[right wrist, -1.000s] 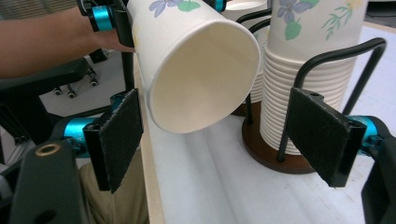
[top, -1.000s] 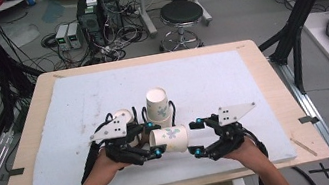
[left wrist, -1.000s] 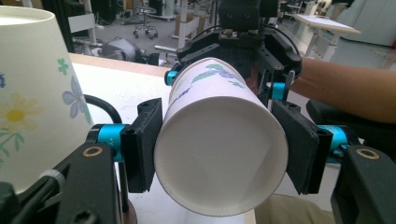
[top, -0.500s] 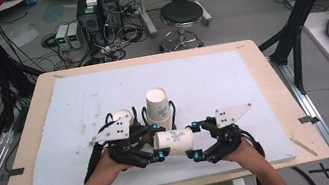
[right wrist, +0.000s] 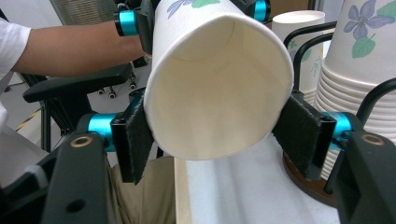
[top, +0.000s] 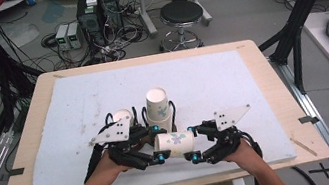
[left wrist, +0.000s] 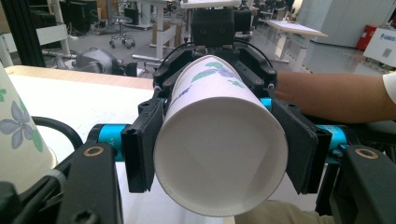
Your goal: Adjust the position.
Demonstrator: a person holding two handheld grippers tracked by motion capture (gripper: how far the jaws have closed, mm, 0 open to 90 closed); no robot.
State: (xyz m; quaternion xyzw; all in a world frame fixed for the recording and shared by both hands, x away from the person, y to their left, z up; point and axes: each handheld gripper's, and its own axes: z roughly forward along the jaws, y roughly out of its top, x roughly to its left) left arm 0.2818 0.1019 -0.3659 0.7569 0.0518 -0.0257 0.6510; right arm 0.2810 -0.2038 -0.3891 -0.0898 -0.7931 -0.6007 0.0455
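Since the frame 1 second ago, the right gripper point(top: 193, 144) has been closing its jaws, and its 2 black pads are now pressing on the wide open rim of the paper cup point(top: 175, 144), which was then hanging between the claws with that gripper standing wide. The hands are sitting where they were.

The left gripper point(top: 157, 144) is clamping the narrow base end of the same cup, jaws nearly closed on it, so the cup is lying level, bridging the 2 claws. In the right gripper view the cup's point(right wrist: 212, 74) open mouth is facing the camera, with the pads point(right wrist: 299, 133) flat against either side of its rim; in the left gripper view the cup's point(left wrist: 219, 149) closed bottom is showing, squeezed between that claw's pads point(left wrist: 142, 144).

Just beyond the claws a stack of paper cups point(top: 157, 106) is standing upright, with a single cup point(top: 122, 115) beside it past the left gripper. The near edge of the white foam mat point(top: 250, 73) is lying just behind both hands; wide bare mat is stretching beyond and to the right.

The cup is thin white paper, a smooth tapered cone printed with blue flowers and green leaves.
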